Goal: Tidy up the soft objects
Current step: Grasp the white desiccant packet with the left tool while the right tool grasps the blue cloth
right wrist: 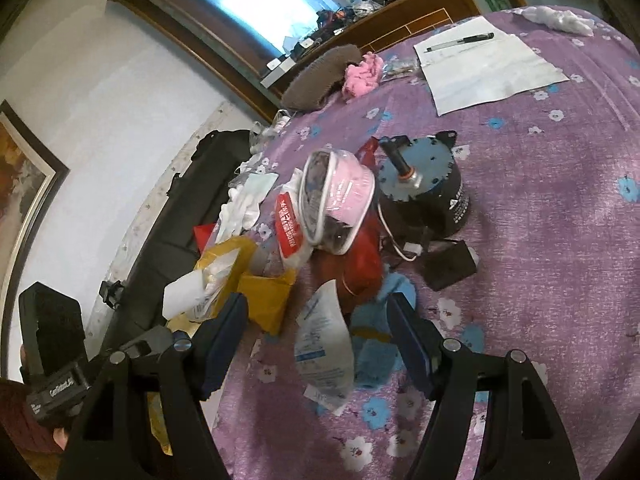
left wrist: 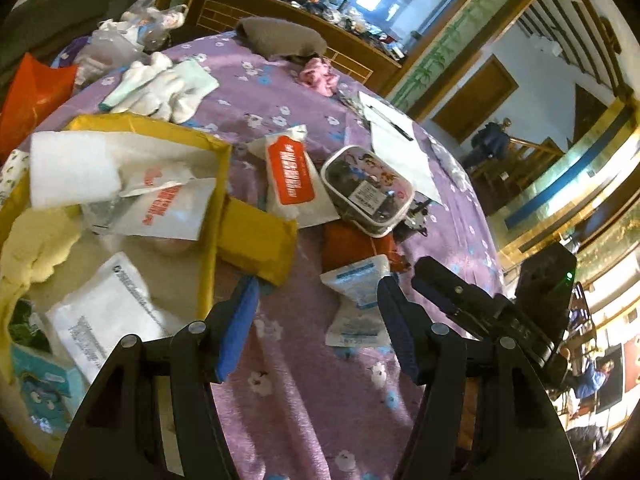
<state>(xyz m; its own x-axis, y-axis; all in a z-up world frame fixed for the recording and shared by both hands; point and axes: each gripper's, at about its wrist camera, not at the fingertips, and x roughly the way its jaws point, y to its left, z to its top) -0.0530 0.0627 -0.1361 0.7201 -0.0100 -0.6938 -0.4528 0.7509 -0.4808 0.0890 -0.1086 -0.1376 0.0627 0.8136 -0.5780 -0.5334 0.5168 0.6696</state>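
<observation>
both grippers standing spread, holding nothing. right gripper (right wrist: 316, 344) hovering right over the white-blue pouch (right wrist: 324, 348), which is lying between its jaws, long axis pointing away; left gripper (left wrist: 316, 320) just beside the pouch. yellow box (left wrist: 212, 200) sitting at the bed's left edge. pouch print unreadable, blue cloth (right wrist: 380, 344) partly hidden.

Left gripper (left wrist: 316, 320): matte black angular arms, a round silver screw head at each pivot, blue pads (left wrist: 236, 326) on the inner faces of the fingers. Right gripper (right wrist: 318, 340): same black frame, silver screws, dark blue pads (right wrist: 222, 346). Dark red knitted sleeve (right wrist: 18, 416) at lower left of the right wrist view.
</observation>
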